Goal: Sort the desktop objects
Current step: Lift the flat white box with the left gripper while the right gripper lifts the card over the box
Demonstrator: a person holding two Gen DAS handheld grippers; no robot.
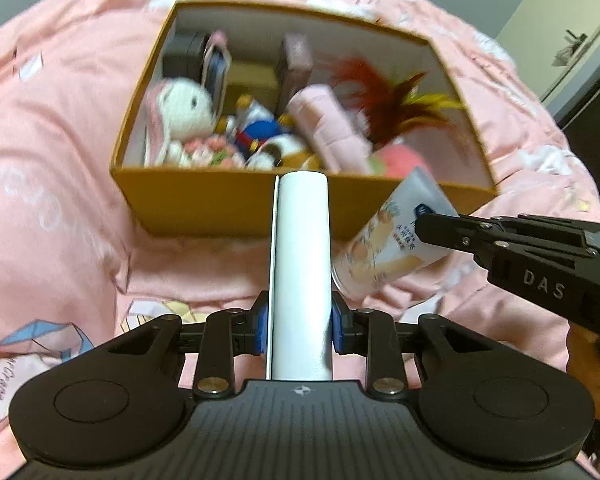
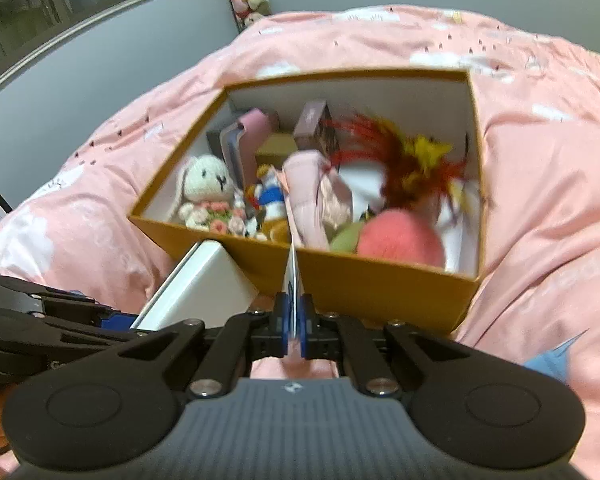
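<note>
The left gripper (image 1: 300,320) holds a white box (image 1: 301,264) tight, pointing at the orange box (image 1: 228,204) just ahead on the bed (image 1: 52,184). The right gripper (image 2: 295,330) pinches a cream tube (image 1: 392,240) by its flat end, equally near the orange box.

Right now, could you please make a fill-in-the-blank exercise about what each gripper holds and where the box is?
1. The left gripper is shut on a ____ box.
2. The right gripper pinches the flat end of a ____.
3. The toy rabbit lies inside the ____ box.

Missing words: white; tube; orange
</note>
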